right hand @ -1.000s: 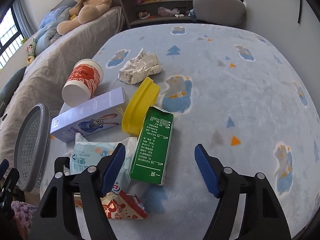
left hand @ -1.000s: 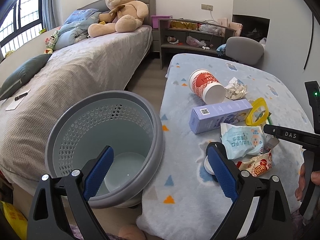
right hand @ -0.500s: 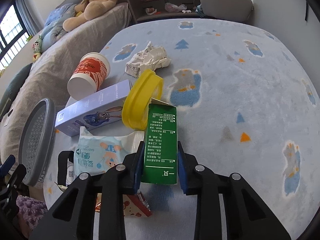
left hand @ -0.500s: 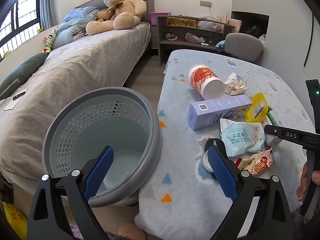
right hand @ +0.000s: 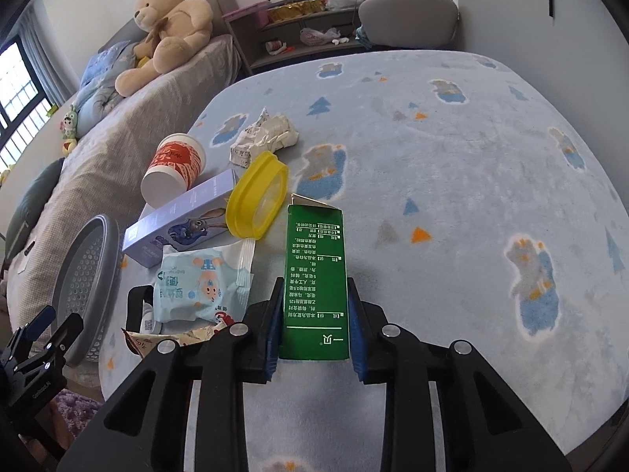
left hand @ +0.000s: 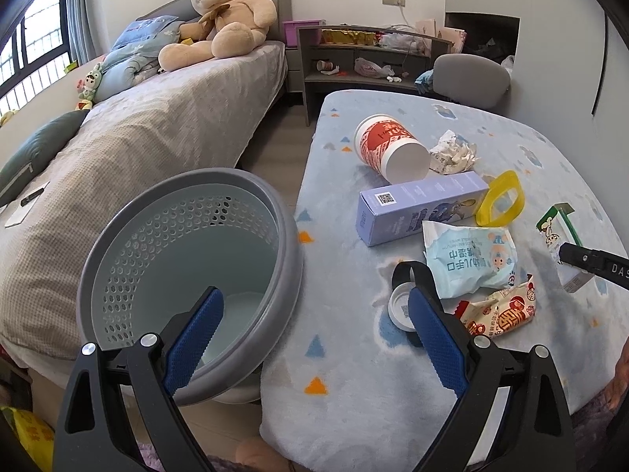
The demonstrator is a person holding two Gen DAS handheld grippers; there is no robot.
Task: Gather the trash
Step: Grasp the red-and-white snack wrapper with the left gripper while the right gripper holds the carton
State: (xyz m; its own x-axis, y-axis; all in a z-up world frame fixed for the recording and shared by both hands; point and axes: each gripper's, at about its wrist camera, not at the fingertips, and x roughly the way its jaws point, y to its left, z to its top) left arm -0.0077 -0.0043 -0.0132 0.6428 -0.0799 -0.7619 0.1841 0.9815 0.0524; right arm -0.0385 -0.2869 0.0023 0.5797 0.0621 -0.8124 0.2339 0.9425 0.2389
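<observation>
My right gripper is shut on a green carton, lifted a little off the blue patterned table; the carton also shows at the right in the left wrist view. Left of it lie a yellow lid, a purple box, a wet-wipe pack, a red-and-white cup, crumpled paper and a red snack wrapper. My left gripper hangs open over the gap between the grey perforated bin and the table, holding nothing.
A small white cap and a black strap lie by the left gripper's right finger. A bed with a teddy bear stands left of the bin. A grey chair and shelves sit behind the table.
The right gripper closed on the green carton and lifted it slightly, drawing it back from the yellow lid. The left gripper stayed open by the bin.
</observation>
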